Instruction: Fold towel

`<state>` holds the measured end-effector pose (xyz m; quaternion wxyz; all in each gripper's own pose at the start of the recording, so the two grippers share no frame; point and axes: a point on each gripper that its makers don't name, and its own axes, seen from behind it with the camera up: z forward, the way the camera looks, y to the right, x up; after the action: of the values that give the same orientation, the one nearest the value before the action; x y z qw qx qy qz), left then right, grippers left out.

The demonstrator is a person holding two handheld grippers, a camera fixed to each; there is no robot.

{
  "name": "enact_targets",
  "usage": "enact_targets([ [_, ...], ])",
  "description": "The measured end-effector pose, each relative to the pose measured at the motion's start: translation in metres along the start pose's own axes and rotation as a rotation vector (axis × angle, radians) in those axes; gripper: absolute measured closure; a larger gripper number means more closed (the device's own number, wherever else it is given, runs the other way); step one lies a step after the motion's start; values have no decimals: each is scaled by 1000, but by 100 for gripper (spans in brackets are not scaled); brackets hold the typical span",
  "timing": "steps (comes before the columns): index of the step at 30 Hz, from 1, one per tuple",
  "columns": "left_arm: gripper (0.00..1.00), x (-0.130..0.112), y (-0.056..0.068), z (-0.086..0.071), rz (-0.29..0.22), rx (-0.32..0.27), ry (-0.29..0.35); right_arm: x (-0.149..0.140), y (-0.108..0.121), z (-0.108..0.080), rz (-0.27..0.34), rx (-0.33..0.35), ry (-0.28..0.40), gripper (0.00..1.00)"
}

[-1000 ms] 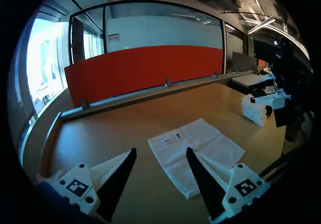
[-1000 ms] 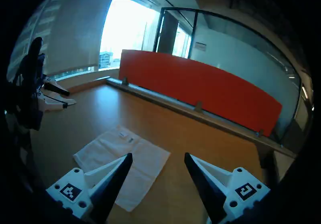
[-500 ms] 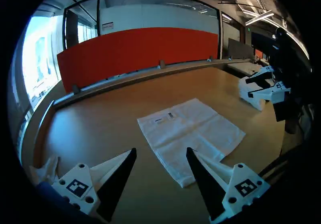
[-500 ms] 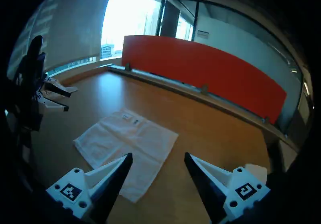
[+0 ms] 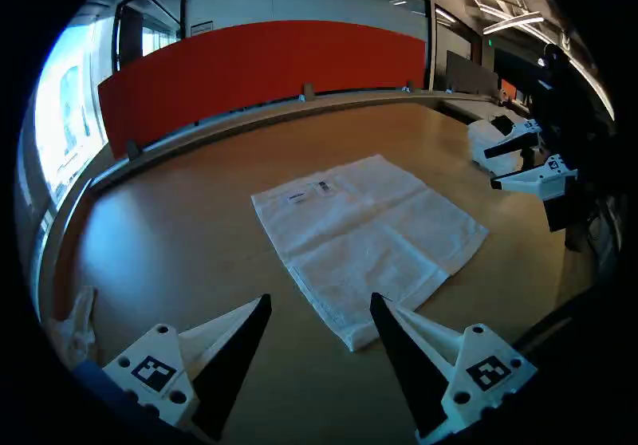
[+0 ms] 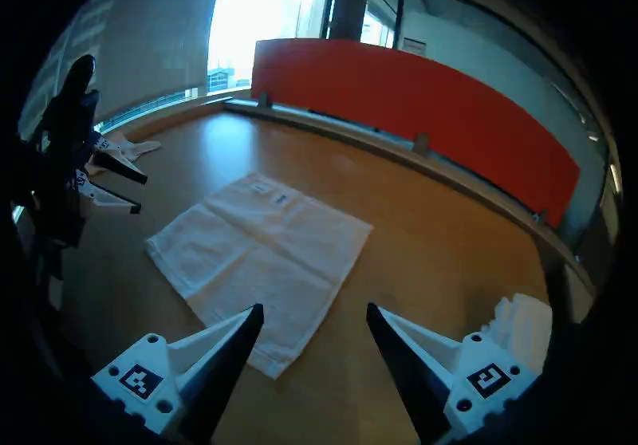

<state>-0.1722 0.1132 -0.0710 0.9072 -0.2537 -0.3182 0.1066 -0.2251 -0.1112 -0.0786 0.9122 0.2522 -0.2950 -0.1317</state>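
Towel [image 5: 363,234] lies flat & fully spread, single layer, approx mid tabletop [image 5: 183,230], well clear of the far edge where the red partition [image 5: 263,62] runs. Its tags sit at the far side; faint crease lines cross it, but no fold is made yet.

L gripper [image 5: 320,297]: fingers spread wide, nothing btw them, hovering above the near edge of the tabletop. The towel's near corner sits just ahead of its fingertips.

R gripper [image 6: 314,308]: same, wide apart & empty, off the cloth. A towel corner shows just ahead btw its fingers. The right gripper view also shows a white cloth pile [image 6: 526,325] nr the tabletop's right end, apart from the towel.

Step, as I read it: approach/line-up before the first grab, so task is at the start.

Next move prob needs each gripper to drop onto one corner along the same side. Then pinch cloth only w/o digging into the wood, lift together, and carry over to the opposite edge so the corners meet. Risk: uneven lift gives a skewed fold.
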Motion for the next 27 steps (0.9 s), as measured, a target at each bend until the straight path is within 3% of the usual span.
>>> enact_targets([
  [11, 8, -34, 12, 19, 21, -29, -81, -38, -16, 11, 0, 35, -67, 0],
  [27, 8, -60, 27, 31, 12, -61, -151, -76, -26, 20, -9, 80, -143, 4],
])
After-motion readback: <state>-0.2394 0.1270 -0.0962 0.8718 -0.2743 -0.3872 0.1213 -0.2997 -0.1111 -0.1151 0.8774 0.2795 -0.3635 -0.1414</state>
